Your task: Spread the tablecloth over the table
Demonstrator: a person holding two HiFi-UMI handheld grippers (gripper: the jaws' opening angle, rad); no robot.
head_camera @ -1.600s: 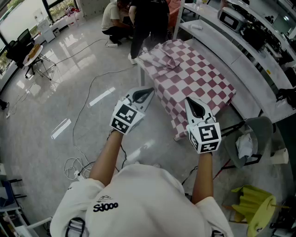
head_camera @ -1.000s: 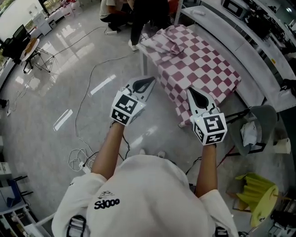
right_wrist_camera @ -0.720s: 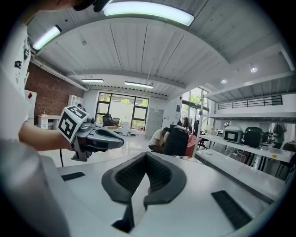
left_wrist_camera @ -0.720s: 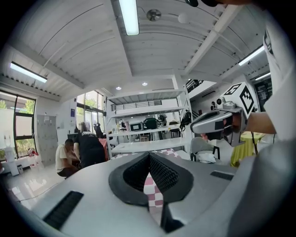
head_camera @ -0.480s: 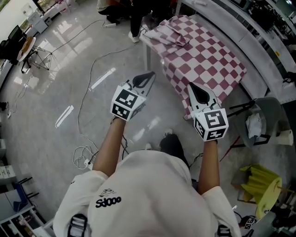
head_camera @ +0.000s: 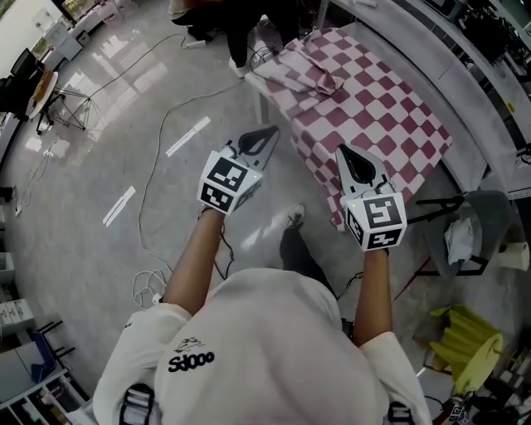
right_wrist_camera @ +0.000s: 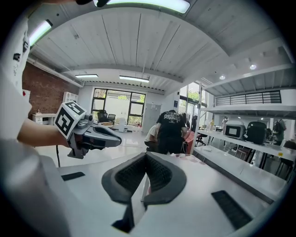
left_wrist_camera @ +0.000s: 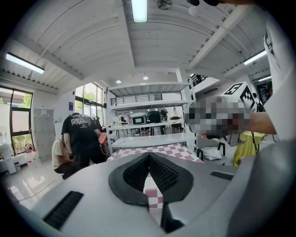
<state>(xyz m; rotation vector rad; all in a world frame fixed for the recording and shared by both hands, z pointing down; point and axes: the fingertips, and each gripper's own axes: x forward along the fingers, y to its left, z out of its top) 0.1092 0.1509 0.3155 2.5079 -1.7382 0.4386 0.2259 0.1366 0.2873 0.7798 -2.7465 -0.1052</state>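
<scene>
The red-and-white checked tablecloth (head_camera: 373,116) lies on a small table at the upper right of the head view. It hangs over the near end, and its far end is bunched into a crumpled heap (head_camera: 303,70). My left gripper (head_camera: 271,130) is held over the floor, left of the table's near corner, shut and empty. My right gripper (head_camera: 341,148) hovers just short of the cloth's near hanging edge, also shut with nothing in it. Past the closed pads in the left gripper view, the checked cloth (left_wrist_camera: 159,150) shows ahead.
Two people (head_camera: 236,17) stand and crouch at the table's far end. A long white bench (head_camera: 477,87) runs along the right. A grey chair with white cloth (head_camera: 460,236) and a yellow object (head_camera: 465,349) sit at the right. Cables (head_camera: 162,158) trail across the floor.
Both grippers have come forward toward the table together, staying shut. The table's near end now sits closer in the head view, and my foot shows below the grippers.
</scene>
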